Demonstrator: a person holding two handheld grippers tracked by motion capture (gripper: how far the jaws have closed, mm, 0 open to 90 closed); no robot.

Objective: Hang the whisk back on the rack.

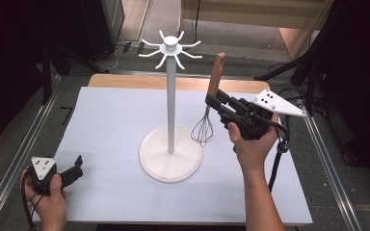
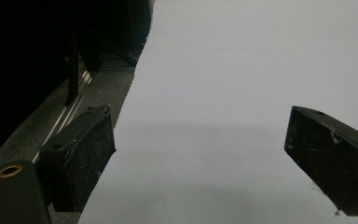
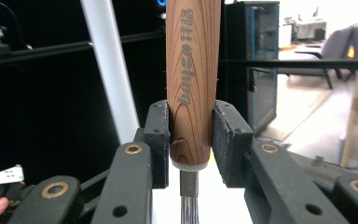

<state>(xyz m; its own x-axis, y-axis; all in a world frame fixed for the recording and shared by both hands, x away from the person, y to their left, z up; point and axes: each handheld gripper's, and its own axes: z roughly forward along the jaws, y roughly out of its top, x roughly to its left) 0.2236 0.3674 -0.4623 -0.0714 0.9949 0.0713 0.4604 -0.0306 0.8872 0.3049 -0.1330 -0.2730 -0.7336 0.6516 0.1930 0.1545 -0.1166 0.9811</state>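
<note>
While clamped on the whisk [image 1: 211, 102], right hand-held gripper [image 1: 215, 100] aloft; left hand-held gripper [image 1: 78, 166] agape.

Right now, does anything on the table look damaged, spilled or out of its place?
Nothing stands out. The white hook stand stands upright on the pale mat, nothing is spilled. The right claw grips the whisk by its wooden handle, wires hanging down, handle leaning slightly. The left claw rests open near the mat's corner.

High cam sits above my side, looks fwd and down over the table [image 1: 115, 192]. My gripper cams ride close along the jaws; both also catch that table.
</note>
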